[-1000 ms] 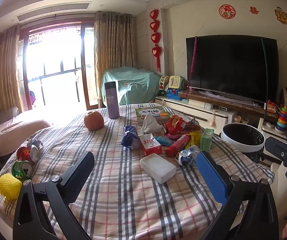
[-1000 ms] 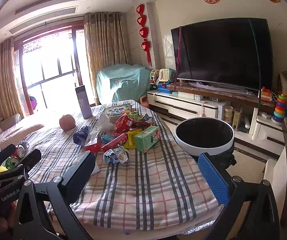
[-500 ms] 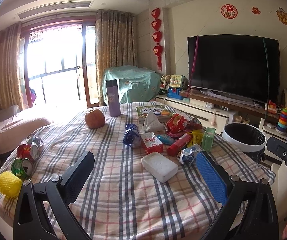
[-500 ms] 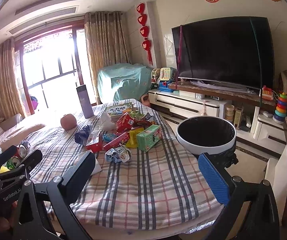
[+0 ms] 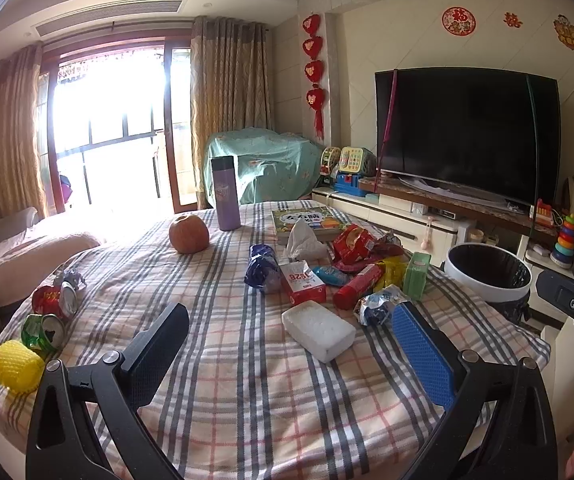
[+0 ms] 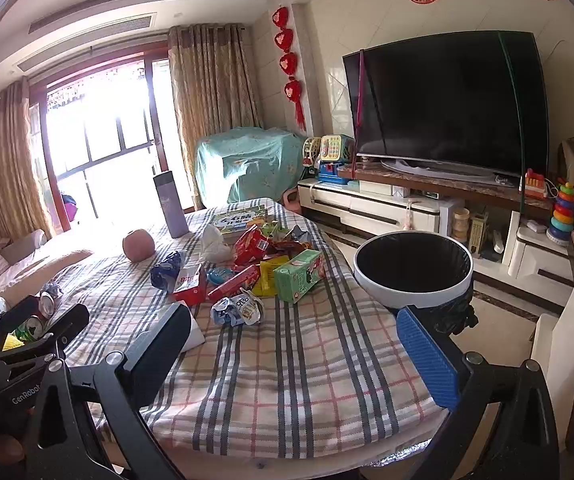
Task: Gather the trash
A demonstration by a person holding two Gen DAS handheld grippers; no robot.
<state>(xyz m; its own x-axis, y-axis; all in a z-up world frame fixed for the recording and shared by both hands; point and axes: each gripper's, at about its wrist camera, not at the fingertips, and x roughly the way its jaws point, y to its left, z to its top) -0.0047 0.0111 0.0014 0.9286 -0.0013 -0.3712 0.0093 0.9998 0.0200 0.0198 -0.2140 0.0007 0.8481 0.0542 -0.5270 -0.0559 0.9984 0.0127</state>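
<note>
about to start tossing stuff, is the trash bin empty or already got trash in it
Cannot tell for sure: the trash bin is lined with a black bag, and its dark inside shows no visible trash from the right wrist view.

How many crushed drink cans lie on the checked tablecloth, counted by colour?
Red crushed drink can: 1
Green crushed drink can: 1
Total: 2, both near the table's left edge beside the yellow foam net.

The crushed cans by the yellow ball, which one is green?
The green crushed can lies nearest the yellow ball. The red crushed can sits farther back, beyond the green one.
</note>
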